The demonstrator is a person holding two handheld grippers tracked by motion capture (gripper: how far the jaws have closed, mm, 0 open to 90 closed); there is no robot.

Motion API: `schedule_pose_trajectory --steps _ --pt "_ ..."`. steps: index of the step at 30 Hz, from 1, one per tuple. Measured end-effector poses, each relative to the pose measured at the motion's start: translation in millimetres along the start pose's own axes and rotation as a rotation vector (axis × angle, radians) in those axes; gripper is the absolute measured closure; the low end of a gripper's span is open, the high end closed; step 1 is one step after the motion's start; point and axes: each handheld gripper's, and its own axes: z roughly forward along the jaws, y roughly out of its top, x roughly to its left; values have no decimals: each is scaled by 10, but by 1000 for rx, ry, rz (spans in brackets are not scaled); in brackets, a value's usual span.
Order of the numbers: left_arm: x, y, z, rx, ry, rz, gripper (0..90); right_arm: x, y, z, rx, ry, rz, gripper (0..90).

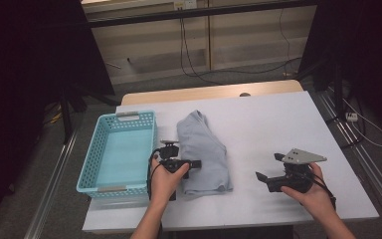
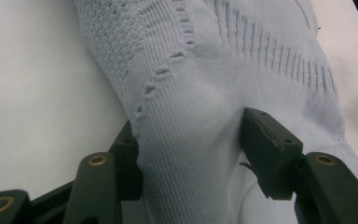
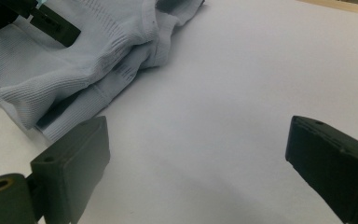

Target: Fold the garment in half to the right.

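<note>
At the left of the white table (image 1: 278,124) stands a light blue perforated basket (image 1: 92,162), its long side running away from the person. Just to its right the left gripper (image 1: 195,164) reaches sideways onto the folded pale blue knit garment (image 1: 204,149); in the left gripper view its jaws stand about half apart with a raised ridge of the fabric (image 2: 191,140) bunched between them, both pads against the cloth. The garment lies near the middle of the table, beside the basket but not touching it, its long axis running from the near edge toward the far edge, the narrower end pointing away from the person. No label or writing can be read on it. Further right, well apart from the garment, the right gripper (image 1: 268,172) hangs over bare table with its jaws wide apart and nothing between them. A wooden strip edges the far side; beyond it are grey floor, trailing cables and dark stands.
</note>
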Motion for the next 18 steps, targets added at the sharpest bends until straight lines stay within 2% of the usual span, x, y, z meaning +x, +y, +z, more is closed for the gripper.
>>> schedule_pose_trajectory --steps 8,11,15,16,18 --pt "-41 11 36 3 -9 -7 509 1 -8 -11 0 -3 0 61" --pt "-62 14 69 -12 -20 -17 538 -6 -12 -24 -2 -7 -1 61" --pt "-68 26 90 -3 -21 -9 580 -13 -17 -44 -4 -14 1 61" --pt "-77 27 97 -11 -24 -28 587 -14 -20 -49 -4 -15 2 62" --pt "-72 26 117 -10 -34 -32 612 -18 -28 -57 -3 -19 2 63"
